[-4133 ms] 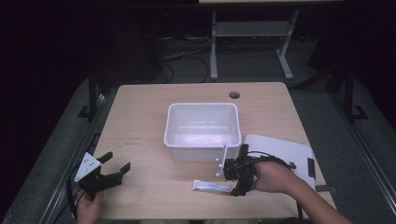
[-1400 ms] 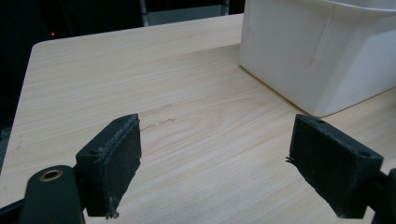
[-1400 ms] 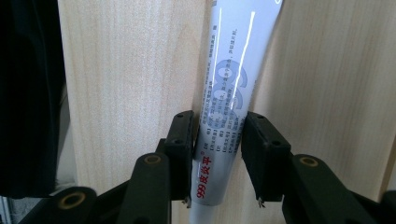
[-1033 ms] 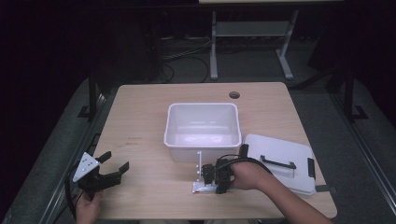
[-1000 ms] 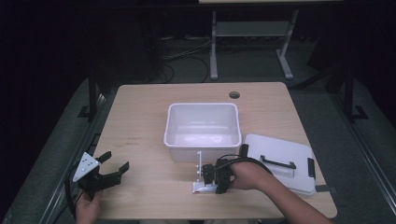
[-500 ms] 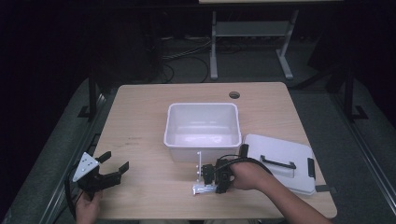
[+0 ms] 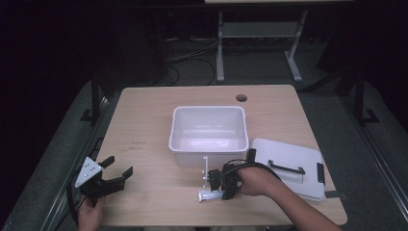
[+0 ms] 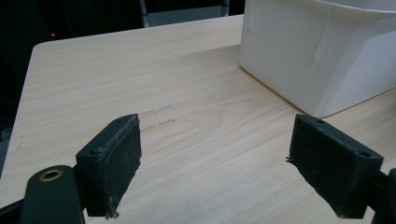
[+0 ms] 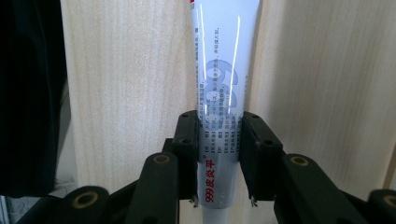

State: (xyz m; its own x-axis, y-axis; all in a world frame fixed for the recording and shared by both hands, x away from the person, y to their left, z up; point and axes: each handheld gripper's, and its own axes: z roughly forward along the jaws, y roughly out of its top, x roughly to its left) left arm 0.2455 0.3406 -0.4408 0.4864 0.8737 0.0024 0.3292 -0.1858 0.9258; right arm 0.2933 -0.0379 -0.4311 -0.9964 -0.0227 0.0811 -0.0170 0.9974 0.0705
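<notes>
A white ointment tube (image 9: 223, 84) with blue and red print lies on the wooden table (image 7: 144, 125), near its front edge (image 7: 210, 195). My right gripper (image 9: 218, 154) is shut on the tube, a jaw pressed to each side of it near its cap end. In the high view the right gripper (image 7: 222, 184) sits in front of the white bin (image 7: 209, 134). My left gripper (image 7: 115, 176) is at the table's front left corner, open, with nothing between its pads (image 8: 116, 158).
The open white bin (image 8: 327, 51) stands mid-table. Its white lid (image 7: 288, 168) with a dark handle lies flat to its right, beside my right forearm. A cable hole (image 7: 241, 97) is near the far edge. Bare wood lies between the left gripper and the bin.
The right gripper moved left along the table's front to the tube and closed on it. The left gripper stayed where it was.
</notes>
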